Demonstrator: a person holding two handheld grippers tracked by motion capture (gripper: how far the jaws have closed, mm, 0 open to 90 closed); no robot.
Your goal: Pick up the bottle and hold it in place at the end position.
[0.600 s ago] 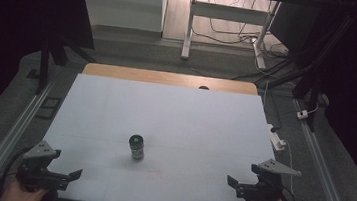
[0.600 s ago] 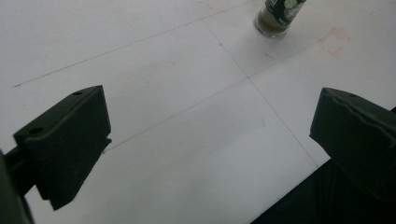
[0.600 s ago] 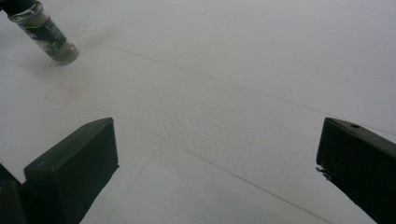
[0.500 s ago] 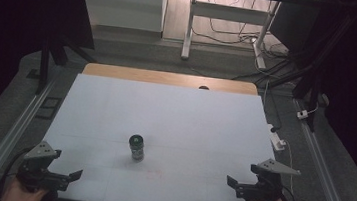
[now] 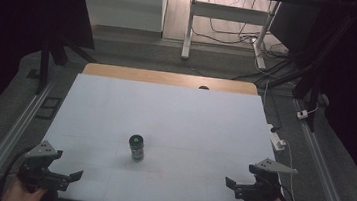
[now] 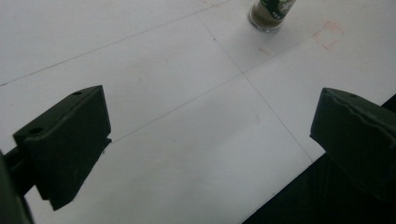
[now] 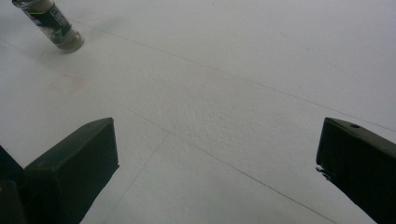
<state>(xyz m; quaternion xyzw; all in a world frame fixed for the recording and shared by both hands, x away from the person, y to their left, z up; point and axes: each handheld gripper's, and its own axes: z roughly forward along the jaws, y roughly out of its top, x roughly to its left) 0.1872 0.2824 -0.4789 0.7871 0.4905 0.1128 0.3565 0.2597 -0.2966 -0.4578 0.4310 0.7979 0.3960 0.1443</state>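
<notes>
Small spice jar (image 5: 136,148) upright on table (image 5: 175,110), well ahead of and between left gripper (image 5: 65,178) and right gripper (image 5: 233,185); both jaws wide open, empty.

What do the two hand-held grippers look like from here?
Both the left gripper and the right gripper are black, each with two blocky matte jaws and a grey three-cornered plate on top. A dark cable trails from the left one. Small screw holes mark the jaw blocks. No sleeves are visible at the hands.
</notes>
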